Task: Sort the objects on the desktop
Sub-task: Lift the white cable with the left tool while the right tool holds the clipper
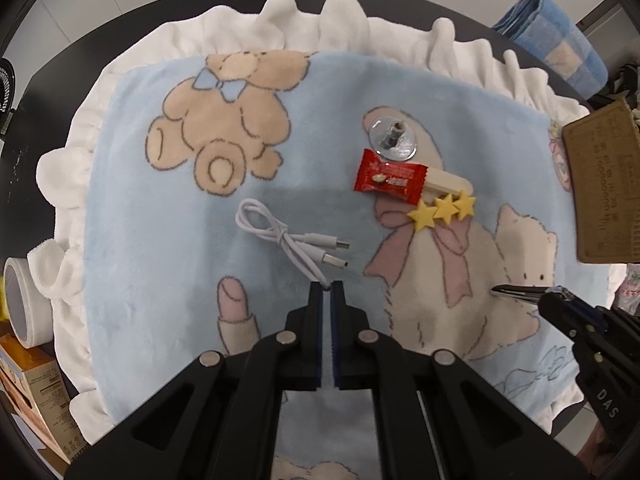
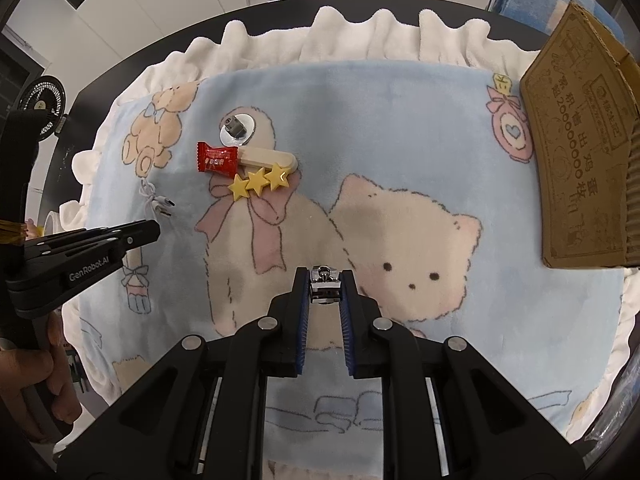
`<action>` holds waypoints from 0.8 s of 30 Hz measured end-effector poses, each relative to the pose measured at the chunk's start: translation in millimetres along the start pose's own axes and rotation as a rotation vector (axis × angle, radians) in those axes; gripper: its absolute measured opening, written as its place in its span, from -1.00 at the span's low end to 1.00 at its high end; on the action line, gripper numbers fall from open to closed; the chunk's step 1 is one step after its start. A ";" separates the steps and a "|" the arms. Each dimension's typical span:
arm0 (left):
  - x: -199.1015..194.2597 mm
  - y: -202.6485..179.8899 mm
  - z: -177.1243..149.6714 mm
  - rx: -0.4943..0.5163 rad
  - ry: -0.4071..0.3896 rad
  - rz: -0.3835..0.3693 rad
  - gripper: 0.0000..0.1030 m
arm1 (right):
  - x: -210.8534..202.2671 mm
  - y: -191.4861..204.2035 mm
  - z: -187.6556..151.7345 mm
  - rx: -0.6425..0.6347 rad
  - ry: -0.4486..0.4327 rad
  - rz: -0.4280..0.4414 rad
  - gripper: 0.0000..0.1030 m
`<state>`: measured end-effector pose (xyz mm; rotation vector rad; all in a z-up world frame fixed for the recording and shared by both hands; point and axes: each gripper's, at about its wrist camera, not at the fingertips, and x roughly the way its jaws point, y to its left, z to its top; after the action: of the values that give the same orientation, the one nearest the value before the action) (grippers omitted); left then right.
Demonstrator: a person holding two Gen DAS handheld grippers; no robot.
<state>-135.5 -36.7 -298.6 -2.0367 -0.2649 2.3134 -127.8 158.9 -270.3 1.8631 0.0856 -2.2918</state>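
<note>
**Operator:** Report the state of both jaws.

**Unit:** My left gripper [image 1: 326, 286] points steeply down, jaws closed on a loop of the white USB cable [image 1: 294, 240]. The cord is pinched at the fingertips; the rest of the cable, with its two plugs, lies on the blue blanket [image 1: 160, 240] just beyond them. My right gripper [image 2: 326, 280] also points down, jaws clamped on a chrome nail clipper [image 2: 325, 286], which sits crosswise between the blue pads.

**Operator:** Location of the remaining items?

**Unit:** All lie on the blanket, which covers the dark surface [image 1: 80, 52]. On the far side, right of the cable in the left wrist view: a red candy wrapper [image 1: 386, 178] overlapping one end of a cream-coloured bar [image 1: 450, 182]. A yellow three-star clip [image 1: 442, 210] touches the near edge of that bar. Just beyond the wrapper rests a round metal disc with a short post [image 1: 392, 138].

**Operator:** Surroundings?

**Unit:** A brown cardboard box [image 2: 580, 160] stands at the right edge of the blanket. A folded blue checked towel [image 1: 556, 44] lies far right. A roll of tape [image 1: 24, 304] and a printed carton [image 1: 40, 392] sit off the blanket at near left. A small black fan [image 2: 44, 104] stands at far left. A person's hand [image 2: 28, 372] grips the left handle.
</note>
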 end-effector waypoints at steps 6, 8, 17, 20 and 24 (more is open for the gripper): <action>-3.7 1.1 2.0 0.008 -0.012 -0.001 -0.94 | -4.6 1.7 -2.3 -0.009 -0.010 -0.008 -0.72; -4.1 -0.3 5.8 0.010 -0.014 0.000 -0.94 | -5.8 2.0 -3.0 -0.010 -0.013 -0.009 -0.72; -9.1 6.3 1.5 0.006 -0.021 0.002 -0.94 | -10.2 4.9 -4.4 -0.020 -0.016 -0.007 -0.72; -10.6 6.4 0.8 0.002 -0.023 0.000 -0.94 | -12.0 6.0 -4.5 -0.022 -0.020 -0.008 -0.72; -11.3 4.3 -0.4 0.001 -0.026 -0.004 -0.94 | -10.3 4.4 -2.2 -0.033 -0.016 -0.005 -0.72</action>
<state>-133.3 -42.6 -288.3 -2.0053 -0.2687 2.3389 -122.9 156.0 -260.3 1.8301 0.1249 -2.2940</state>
